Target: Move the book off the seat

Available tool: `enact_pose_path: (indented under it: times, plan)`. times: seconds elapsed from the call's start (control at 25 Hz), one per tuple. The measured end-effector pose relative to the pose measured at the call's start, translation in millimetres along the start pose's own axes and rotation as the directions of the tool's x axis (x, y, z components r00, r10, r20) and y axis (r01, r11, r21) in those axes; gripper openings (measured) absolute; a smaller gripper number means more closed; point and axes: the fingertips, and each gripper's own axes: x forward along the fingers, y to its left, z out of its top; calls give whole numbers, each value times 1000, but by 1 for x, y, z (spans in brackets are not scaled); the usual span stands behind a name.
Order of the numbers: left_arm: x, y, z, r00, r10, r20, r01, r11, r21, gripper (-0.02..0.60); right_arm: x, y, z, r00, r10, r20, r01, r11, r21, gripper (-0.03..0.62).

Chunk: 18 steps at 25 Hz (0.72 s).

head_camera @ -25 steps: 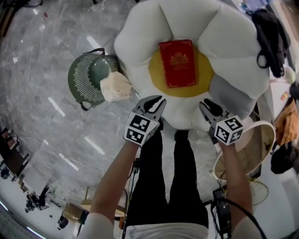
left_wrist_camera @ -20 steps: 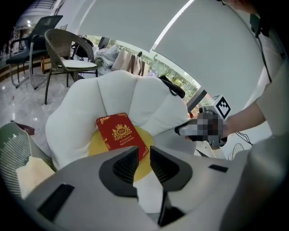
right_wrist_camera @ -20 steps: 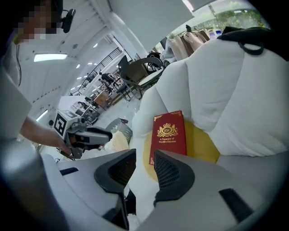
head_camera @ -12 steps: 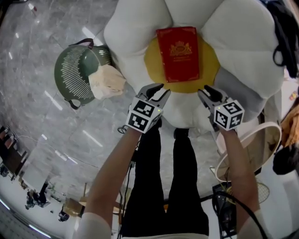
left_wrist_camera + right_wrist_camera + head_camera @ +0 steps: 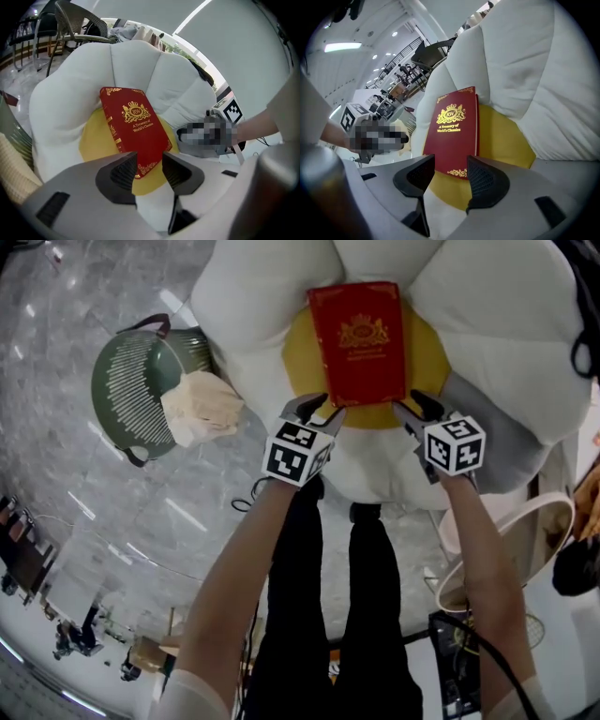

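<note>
At far left a green slatted bowl [image 5: 136, 390] stands on the floor, well apart from the seat's front; a pale crumpled bundle [image 5: 202, 407] lies in it and spills over its near rim, cloth or paper I cannot tell. Next comes the left tool [image 5: 317, 411], its jaws apart and just been opening, gripping nothing; the book's near left corner shows through the gap but the pads do not press on it. The red book [image 5: 358, 341] lies flat and closed on the yellow centre of the flower-shaped seat [image 5: 262, 296], white petals around it. The right tool [image 5: 417, 409] hangs at the near right corner, likewise released, jaws just been opening, the book's lower edge seen between them, untouched. At far right a pale round hoop [image 5: 506, 549] sits low; its contents are hidden.

Likely risks: the cushion may yield, so a jaw could catch yellow fabric with the cover; a pinch on the cover alone might let the pages fall open; uneven corner grips could let the book pivot and slip.
</note>
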Motion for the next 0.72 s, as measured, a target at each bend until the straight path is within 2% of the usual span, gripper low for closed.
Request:
enact_pose_path:
  times: [0.2, 0.36, 0.48, 0.56, 0.72]
  plan:
    - [25, 20, -9, 999, 35, -25, -36, 997, -71, 211, 19, -25, -10, 1000, -31, -4, 31, 998, 50, 258]
    - [38, 29, -13, 999, 43, -32, -46, 993, -106, 237, 33, -28, -17, 1000, -19, -20, 20, 999, 43, 274]
    - [50, 31, -20, 998, 38, -58, -45, 992, -115, 269, 43, -30, -20, 999, -17, -27, 18, 999, 36, 297]
    - [57, 32, -26, 997, 30, -75, -39, 991, -126, 321, 50, -31, -21, 1000, -12, -25, 13, 999, 45, 311]
    - [72, 28, -29, 996, -9, -87, -2, 992, -127, 339, 65, -30, -24, 999, 16, -33, -14, 997, 70, 329]
